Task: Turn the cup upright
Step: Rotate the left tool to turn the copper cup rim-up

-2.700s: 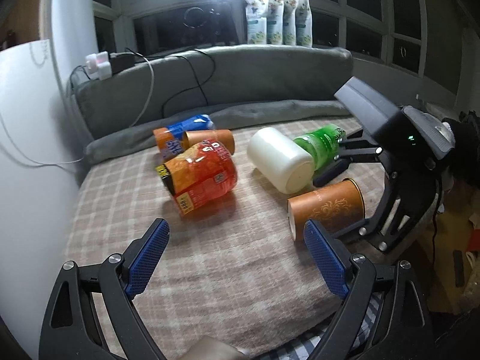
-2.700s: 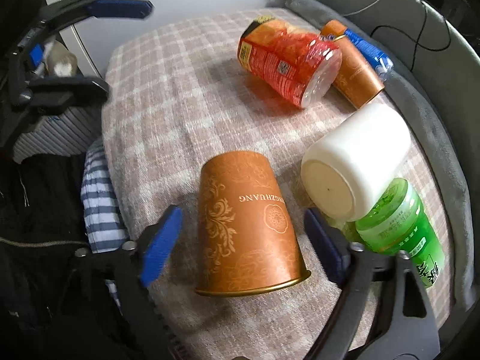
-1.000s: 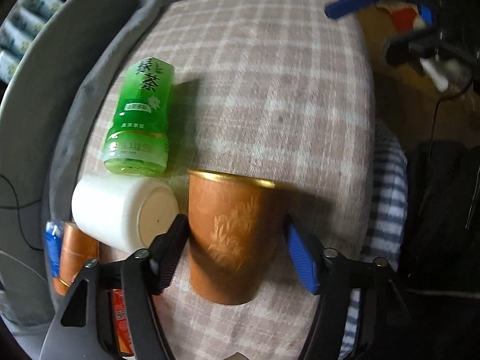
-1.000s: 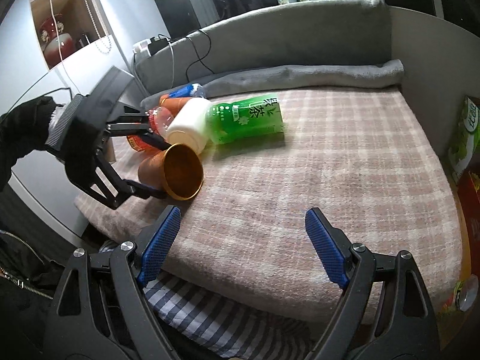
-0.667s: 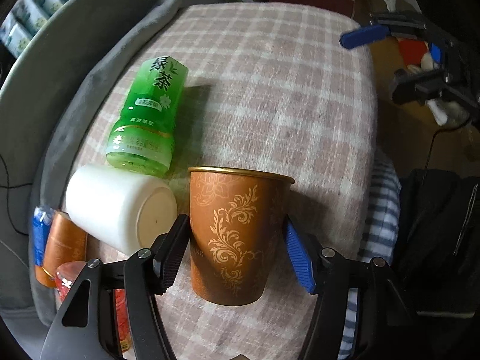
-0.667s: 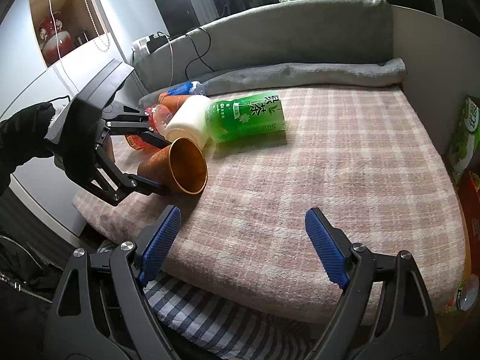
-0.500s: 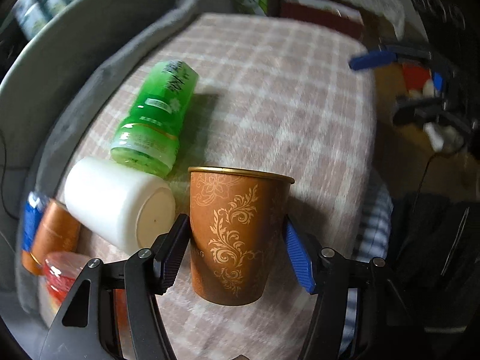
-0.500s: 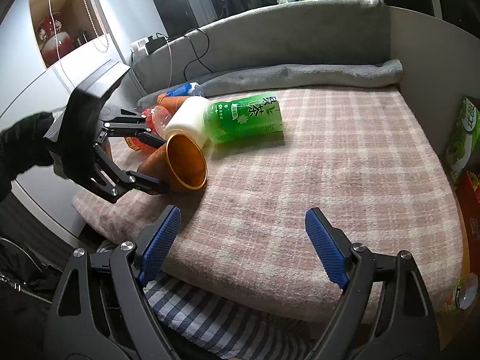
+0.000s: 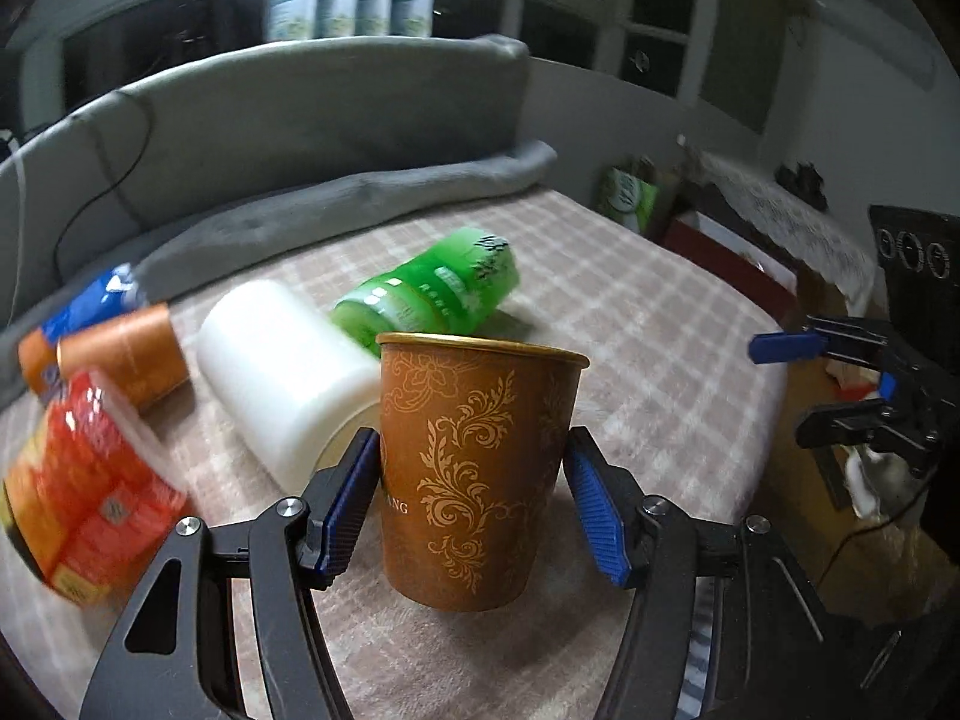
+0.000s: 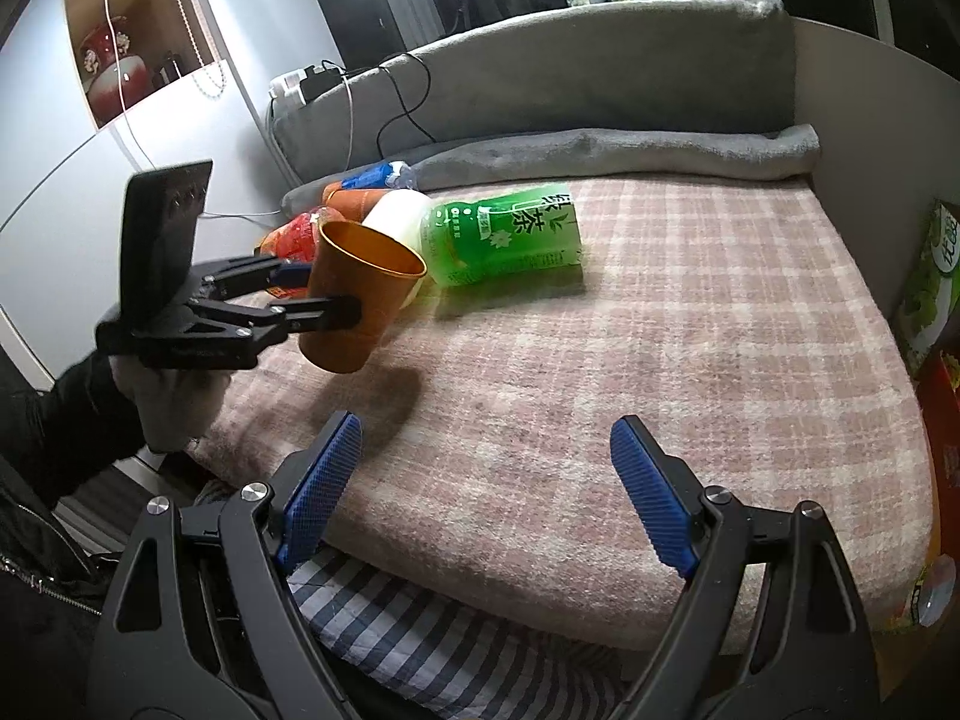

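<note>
Gripping the brown cup [image 9: 474, 474] mid-body, the left gripper [image 9: 471, 507] had both blue pads [image 9: 591, 516] pressed on its sides. Cup was mouth-up, gold rim on top, tilted a bit in the right wrist view [image 10: 360, 300]. Its base sat just above the plaid blanket [image 9: 660, 348], shadow visible underneath; contact with the fabric couldn't be confirmed.

Right gripper [image 10: 480, 492] was spread wide with nothing between the jaws, hovering low over the near edge of the blanket, well apart from the cup. It also showed at the far right of the left wrist view [image 9: 840, 384].

Behind the cup, lying on their sides:
- white cylinder [image 9: 282, 384], just beside the cup's left side
- green tea bottle [image 9: 432, 294], next to the cylinder
- second brown cup [image 9: 120, 354], further left
- red-orange jar [image 9: 84, 492], blurred, near left edge
- blue-labelled bottle [image 9: 90, 306], partly hidden at the back

Grey rolled blanket [image 10: 600, 150] ran along the back edge, against the grey sofa back [image 10: 540, 66].
</note>
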`<state>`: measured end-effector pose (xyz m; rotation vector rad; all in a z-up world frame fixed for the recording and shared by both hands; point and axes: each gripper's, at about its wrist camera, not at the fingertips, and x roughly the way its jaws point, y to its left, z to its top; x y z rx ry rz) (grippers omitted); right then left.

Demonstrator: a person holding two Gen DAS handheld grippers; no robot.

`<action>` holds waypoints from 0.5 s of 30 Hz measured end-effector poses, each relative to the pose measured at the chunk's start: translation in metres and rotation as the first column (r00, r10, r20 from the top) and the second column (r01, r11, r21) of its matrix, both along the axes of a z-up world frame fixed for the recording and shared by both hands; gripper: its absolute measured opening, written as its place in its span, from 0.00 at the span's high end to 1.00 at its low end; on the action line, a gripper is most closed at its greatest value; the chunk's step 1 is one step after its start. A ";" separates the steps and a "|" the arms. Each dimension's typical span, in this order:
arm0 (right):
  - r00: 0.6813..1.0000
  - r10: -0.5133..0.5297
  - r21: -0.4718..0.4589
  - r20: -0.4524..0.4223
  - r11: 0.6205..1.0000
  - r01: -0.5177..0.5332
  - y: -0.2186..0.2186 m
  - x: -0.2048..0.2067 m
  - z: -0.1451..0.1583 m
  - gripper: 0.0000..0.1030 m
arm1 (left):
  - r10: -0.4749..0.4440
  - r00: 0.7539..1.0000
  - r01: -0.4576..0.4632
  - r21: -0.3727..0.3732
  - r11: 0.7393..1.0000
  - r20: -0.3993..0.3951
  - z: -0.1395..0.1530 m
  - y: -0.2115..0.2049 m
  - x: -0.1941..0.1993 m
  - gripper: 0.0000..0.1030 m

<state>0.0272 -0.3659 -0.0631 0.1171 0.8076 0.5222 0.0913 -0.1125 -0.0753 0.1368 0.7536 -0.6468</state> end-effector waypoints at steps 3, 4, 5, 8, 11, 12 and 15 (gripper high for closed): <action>1.000 0.004 -0.001 0.003 1.000 -0.004 0.001 0.000 0.002 0.15 | 0.021 1.000 -0.021 -0.003 1.000 0.016 -0.006 0.005 -0.006 0.40; 1.000 0.003 -0.004 0.004 1.000 -0.003 0.001 0.000 0.002 0.15 | 0.025 0.999 -0.025 0.003 1.000 0.028 -0.007 0.005 -0.010 0.40; 1.000 0.001 -0.006 0.006 1.000 -0.001 0.002 0.000 0.003 0.15 | 0.029 0.999 -0.029 0.006 1.000 0.042 -0.007 0.006 -0.014 0.40; 1.000 0.002 -0.004 0.010 1.000 -0.002 0.003 0.001 0.006 0.15 | 0.038 0.998 -0.038 -0.002 0.999 0.053 -0.008 0.009 -0.021 0.40; 1.000 0.007 -0.002 0.017 1.000 -0.007 0.007 0.000 0.008 0.15 | 0.046 0.997 -0.046 -0.001 0.999 0.057 -0.007 0.015 -0.029 0.40; 1.000 0.009 -0.001 0.020 1.000 -0.009 0.008 0.000 0.009 0.15 | 0.048 0.997 -0.048 0.000 0.999 0.059 -0.007 0.016 -0.031 0.40; 0.999 0.022 0.000 0.031 1.000 -0.022 0.015 0.000 0.012 0.15 | 0.059 0.997 -0.059 0.000 0.998 0.057 -0.008 0.019 -0.038 0.40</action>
